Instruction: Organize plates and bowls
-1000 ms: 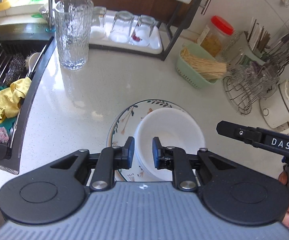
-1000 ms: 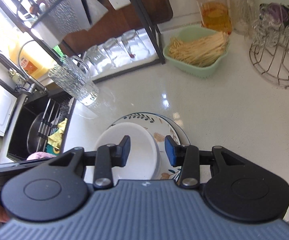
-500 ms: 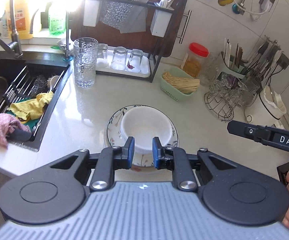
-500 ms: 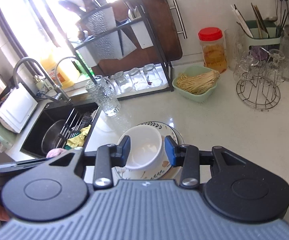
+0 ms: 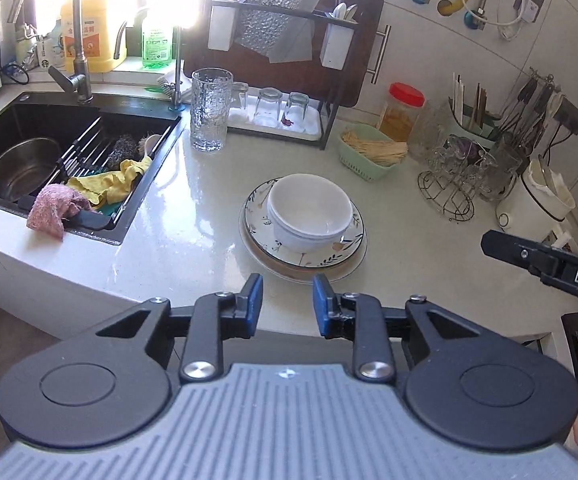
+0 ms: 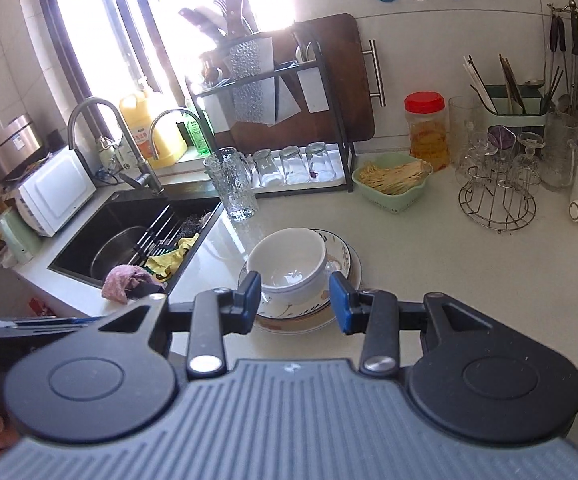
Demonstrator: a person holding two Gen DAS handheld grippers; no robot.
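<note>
Two white bowls (image 5: 309,210) nested on stacked plates (image 5: 303,256), mid-worktop (image 5: 193,236).
Both tongs, left (image 5: 288,300) and right (image 6: 295,302), released, empty, near front edge; nesting saves space, judged complete.

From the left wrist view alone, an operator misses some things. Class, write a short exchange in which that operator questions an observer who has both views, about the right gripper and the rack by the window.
Operator: Is the right gripper holding anything? I see only its side.
Observer: No. The right gripper is open, its jaws apart in front of the stacked white bowls, gripping nothing.
Operator: What stands on top of the rack? Glare hides it here.
Observer: Knives, handles up, above the black rack.
</note>
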